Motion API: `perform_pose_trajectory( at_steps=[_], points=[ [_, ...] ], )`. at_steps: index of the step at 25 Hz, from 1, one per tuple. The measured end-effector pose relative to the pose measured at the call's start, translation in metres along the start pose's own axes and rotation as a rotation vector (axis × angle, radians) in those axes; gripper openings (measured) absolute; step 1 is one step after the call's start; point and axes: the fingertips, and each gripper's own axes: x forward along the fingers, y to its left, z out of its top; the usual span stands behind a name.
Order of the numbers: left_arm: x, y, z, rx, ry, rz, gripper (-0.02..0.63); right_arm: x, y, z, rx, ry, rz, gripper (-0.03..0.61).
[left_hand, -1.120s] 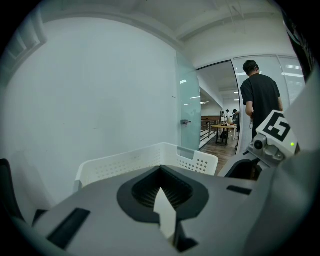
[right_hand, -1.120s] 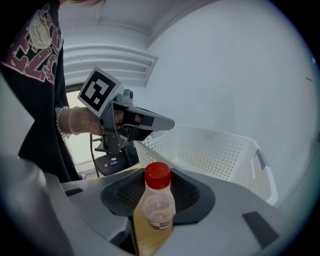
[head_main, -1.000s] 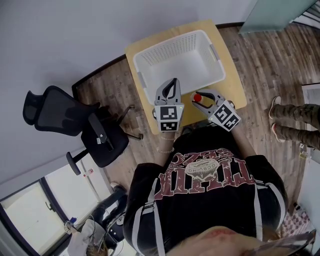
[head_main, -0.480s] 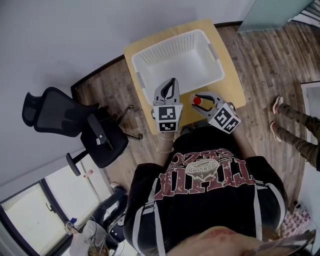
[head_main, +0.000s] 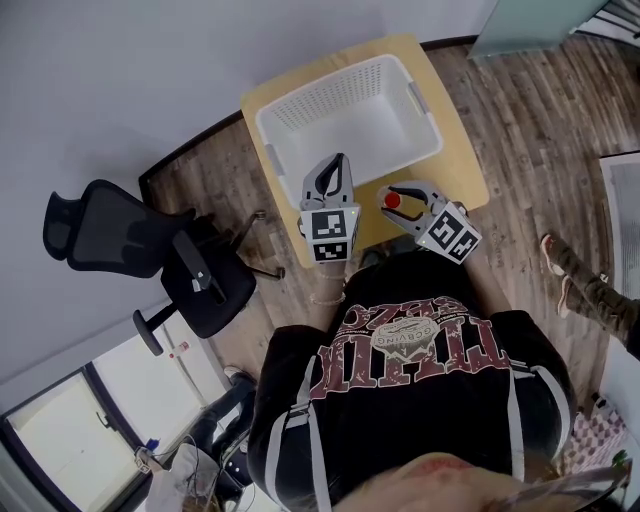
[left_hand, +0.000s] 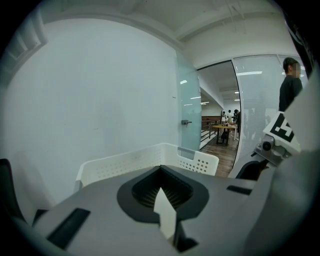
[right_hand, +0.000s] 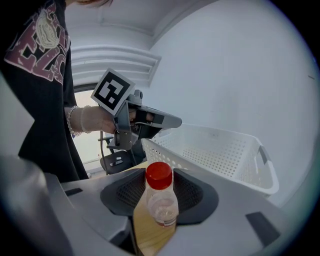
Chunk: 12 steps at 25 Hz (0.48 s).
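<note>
little has moved: right gripper, jaws clamping the bottle; left gripper alongside, jaws closed empty, both facing the basket.

The head view looks steeply down from above the person, well off from the counter, and takes in the white basket, the left tool and the right tool at once. The left gripper view rides low on its tool, close in, and faces level over the basket toward the wall. The right gripper view faces across toward the left tool. All three share the basket; each gripper view also catches the other tool
</note>
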Motion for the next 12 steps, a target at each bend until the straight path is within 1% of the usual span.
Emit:
perform_pose_trajectory(
  at_steps=[12],
  points=[
    [-0.0004, 0.0006, 0.0007, -0.010, 0.001, 0.000, 0.048, -0.0080, 0.0001, 0.0038, 0.032, -0.015, 0.000, 0.167]
  ],
)
